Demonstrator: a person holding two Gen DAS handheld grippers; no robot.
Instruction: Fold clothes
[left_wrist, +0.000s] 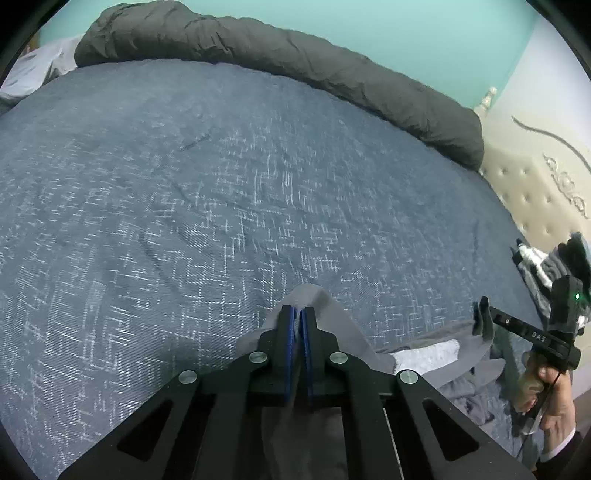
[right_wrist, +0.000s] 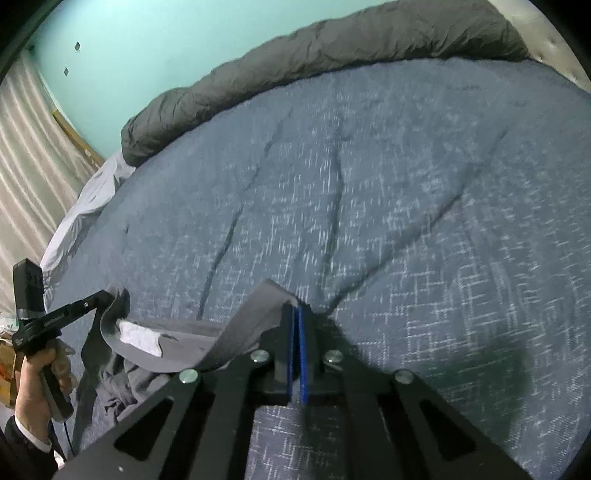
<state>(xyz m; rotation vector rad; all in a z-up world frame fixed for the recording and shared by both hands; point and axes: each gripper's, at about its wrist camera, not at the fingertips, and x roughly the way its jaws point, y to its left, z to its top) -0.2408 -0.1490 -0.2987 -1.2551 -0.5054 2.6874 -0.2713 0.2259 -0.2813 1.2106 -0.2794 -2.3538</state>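
A grey garment (left_wrist: 343, 325) lies bunched at the near edge of the bed, with a white patch (left_wrist: 428, 356) showing on its inside. My left gripper (left_wrist: 298, 312) is shut on one raised corner of it, and the cloth hangs down between the blue pads. In the right wrist view my right gripper (right_wrist: 296, 308) is shut on another corner of the garment (right_wrist: 243, 325). The cloth stretches between the two grippers. The right gripper (left_wrist: 483, 319) shows at the right of the left wrist view, and the left gripper (right_wrist: 110, 295) at the left of the right wrist view.
A blue speckled bedspread (left_wrist: 221, 184) covers the bed. A rolled dark grey duvet (left_wrist: 295, 59) lies along its far edge. A beige tufted headboard (left_wrist: 528, 192) and a pile of clothes (left_wrist: 550, 266) are at the right. Curtains (right_wrist: 29, 166) hang at the left.
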